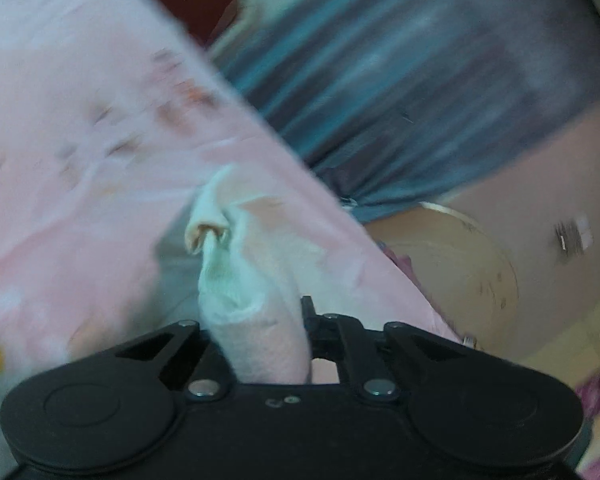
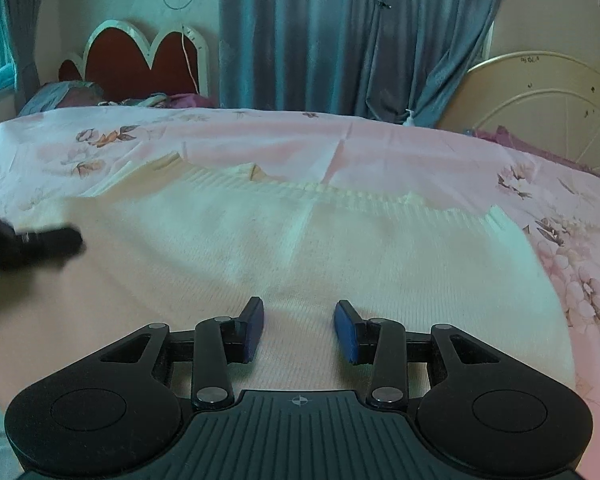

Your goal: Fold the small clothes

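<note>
A cream knitted garment lies spread flat on the pink floral bedsheet, its ribbed hem along the far side. My right gripper hovers low over its near part, open, with the blue pads apart and nothing between them. In the left wrist view, a bunched fold of the same garment rises out of my left gripper, which is shut on it; the cloth hides the fingertips. That left gripper appears as a blurred black shape at the garment's left edge in the right wrist view.
A red headboard with white trim and pillows stand at the far left of the bed. Grey-blue curtains hang behind it. A round pale tabletop leans against the wall at the right, past the bed's edge.
</note>
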Action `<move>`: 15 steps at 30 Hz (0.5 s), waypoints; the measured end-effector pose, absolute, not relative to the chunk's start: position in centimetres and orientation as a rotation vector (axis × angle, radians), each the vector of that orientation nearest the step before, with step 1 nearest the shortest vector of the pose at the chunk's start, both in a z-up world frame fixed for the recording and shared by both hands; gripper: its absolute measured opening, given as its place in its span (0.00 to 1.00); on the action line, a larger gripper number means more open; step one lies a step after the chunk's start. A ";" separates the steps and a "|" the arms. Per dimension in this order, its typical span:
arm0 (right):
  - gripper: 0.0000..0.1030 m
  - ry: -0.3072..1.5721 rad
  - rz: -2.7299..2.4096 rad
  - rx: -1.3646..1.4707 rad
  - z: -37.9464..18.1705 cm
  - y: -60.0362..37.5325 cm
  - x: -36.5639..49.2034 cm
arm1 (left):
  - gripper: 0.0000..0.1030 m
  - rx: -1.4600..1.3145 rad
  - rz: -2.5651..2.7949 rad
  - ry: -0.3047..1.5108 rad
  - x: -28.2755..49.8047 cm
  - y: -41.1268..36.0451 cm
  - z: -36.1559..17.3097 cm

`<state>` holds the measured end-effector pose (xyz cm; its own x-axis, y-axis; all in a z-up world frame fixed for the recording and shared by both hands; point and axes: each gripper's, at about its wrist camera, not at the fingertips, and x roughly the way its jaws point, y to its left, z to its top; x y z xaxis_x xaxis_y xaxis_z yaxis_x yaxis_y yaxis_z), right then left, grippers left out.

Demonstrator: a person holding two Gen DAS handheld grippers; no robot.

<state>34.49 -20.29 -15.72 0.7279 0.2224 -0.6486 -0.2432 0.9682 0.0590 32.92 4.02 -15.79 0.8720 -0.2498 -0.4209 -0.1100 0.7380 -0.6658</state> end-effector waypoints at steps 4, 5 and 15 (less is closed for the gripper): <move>0.38 0.706 0.265 0.099 -14.3 -22.6 34.4 | 0.07 -0.570 -0.208 0.504 34.1 0.3 -12.2; 0.38 0.695 0.248 0.138 -13.8 -23.7 34.2 | 0.07 -0.525 -0.246 0.502 34.3 -1.0 -11.5; 0.39 0.688 0.045 0.271 -12.0 -36.7 30.3 | 0.07 -0.173 -0.565 0.654 34.0 -15.9 -13.6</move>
<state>30.28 -36.75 -11.99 0.7733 0.1301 -0.6206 0.0478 0.9640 0.2617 33.97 -15.86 -13.59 0.6501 -0.5481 -0.5262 0.4420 0.8361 -0.3249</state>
